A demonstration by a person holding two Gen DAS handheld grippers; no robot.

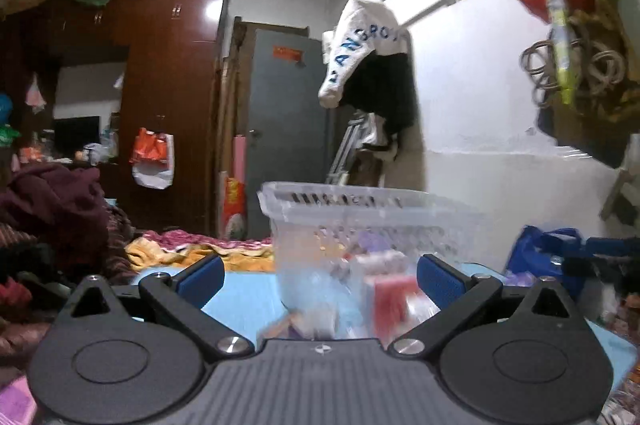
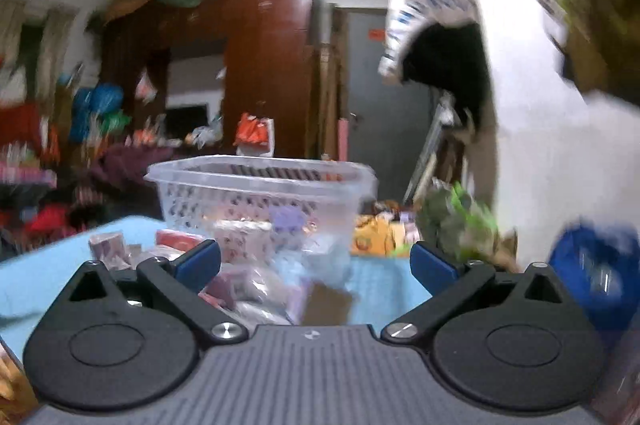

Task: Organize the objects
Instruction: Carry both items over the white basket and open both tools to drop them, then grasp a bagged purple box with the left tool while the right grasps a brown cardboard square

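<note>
A clear perforated plastic basket (image 1: 368, 221) stands on a light blue surface (image 1: 240, 301), straight ahead of my left gripper (image 1: 320, 281). The left gripper is open and empty, its blue pads wide apart, with several blurred small packets (image 1: 384, 301) lying between them in front of the basket. In the right wrist view the same basket (image 2: 256, 193) stands ahead and slightly left. My right gripper (image 2: 316, 265) is open and empty above a pile of small packets and pouches (image 2: 256, 273) on the blue surface (image 2: 40, 273). Both views are motion-blurred.
A blue bag (image 1: 544, 253) lies at the right, also in the right wrist view (image 2: 596, 265). A green packet (image 2: 464, 221) lies right of the basket. Piled clothes (image 1: 52, 209) are at the left. A brown wardrobe (image 1: 160, 85), grey door (image 1: 288, 113) and hanging clothes (image 1: 368, 57) stand behind.
</note>
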